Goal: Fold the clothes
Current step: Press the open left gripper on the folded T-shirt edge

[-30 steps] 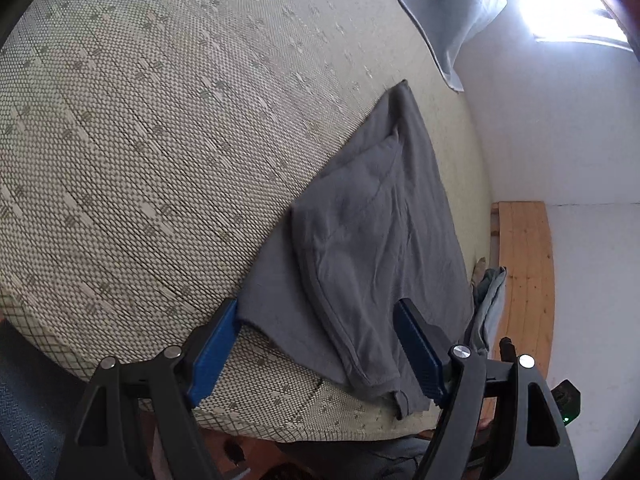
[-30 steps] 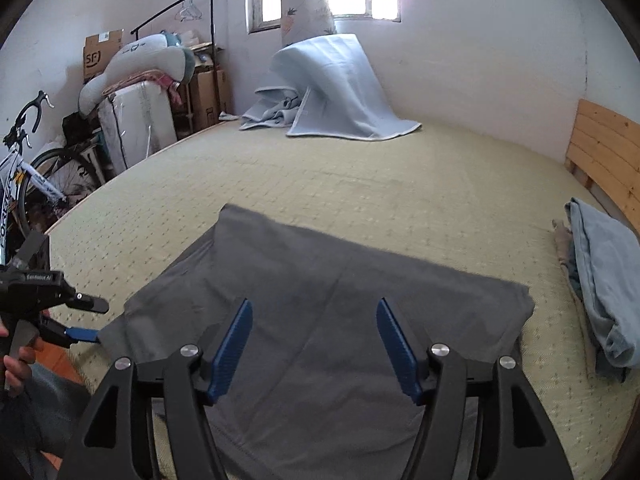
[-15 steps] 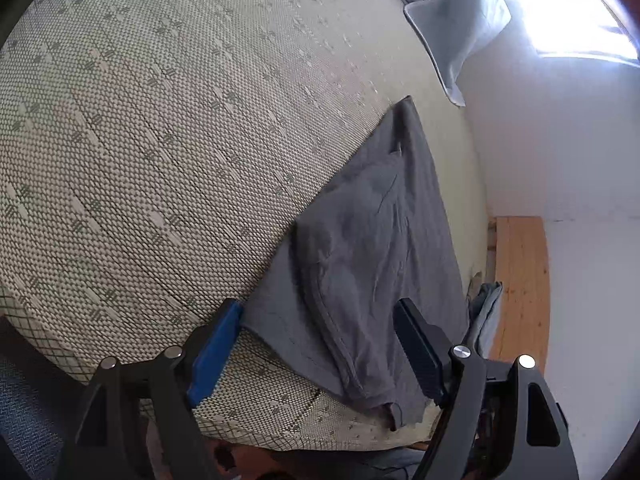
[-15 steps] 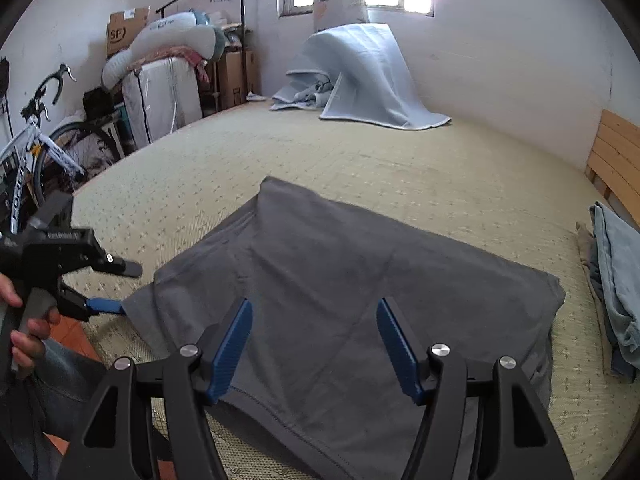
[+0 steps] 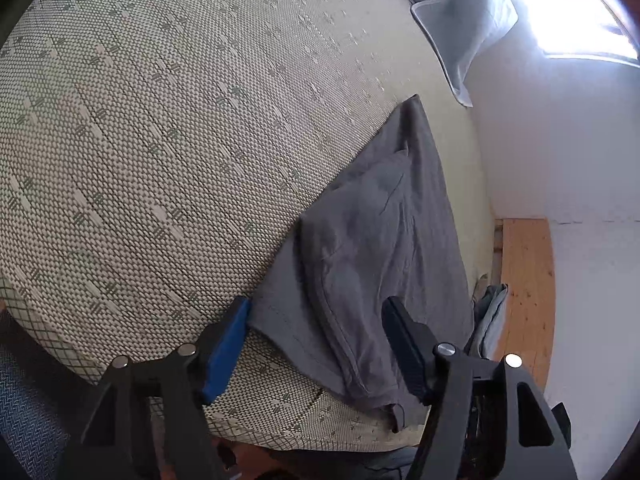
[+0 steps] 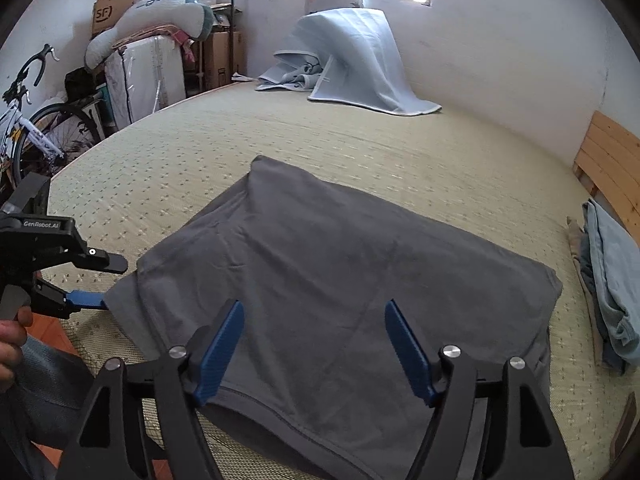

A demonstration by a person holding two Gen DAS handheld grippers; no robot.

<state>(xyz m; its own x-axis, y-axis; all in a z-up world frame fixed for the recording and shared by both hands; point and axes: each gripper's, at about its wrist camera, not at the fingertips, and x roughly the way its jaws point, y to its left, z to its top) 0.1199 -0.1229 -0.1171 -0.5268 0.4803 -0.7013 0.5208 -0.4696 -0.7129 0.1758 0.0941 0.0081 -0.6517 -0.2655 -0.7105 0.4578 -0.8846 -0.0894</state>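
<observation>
Lying flat on the woven mat of the bed (image 6: 440, 168), near its front edge: a grey garment (image 6: 340, 272), partly folded, long axis running across the right wrist view from the left corner to the right edge. Hovering over the garment's near hem, pointing obliquely downward: right claw (image 6: 314, 348), jaws wide and just widened further, cloth lying below the gap but not pinched. Approaching the garment's left corner from the side: left claw (image 5: 316, 344), jaws wide though just narrowed somewhat, lower blue finger (image 6: 86, 300) seemingly touching the cloth edge, nothing gripped. Being nearer the left corner, left claw; being nearer the middle of the front hem, right claw. Judging the coming move: gripping corner and hem, then carrying them along or across the long axis. Resting well apart at the right bed edge: a pile of light blue clothes (image 6: 612, 280).
</observation>
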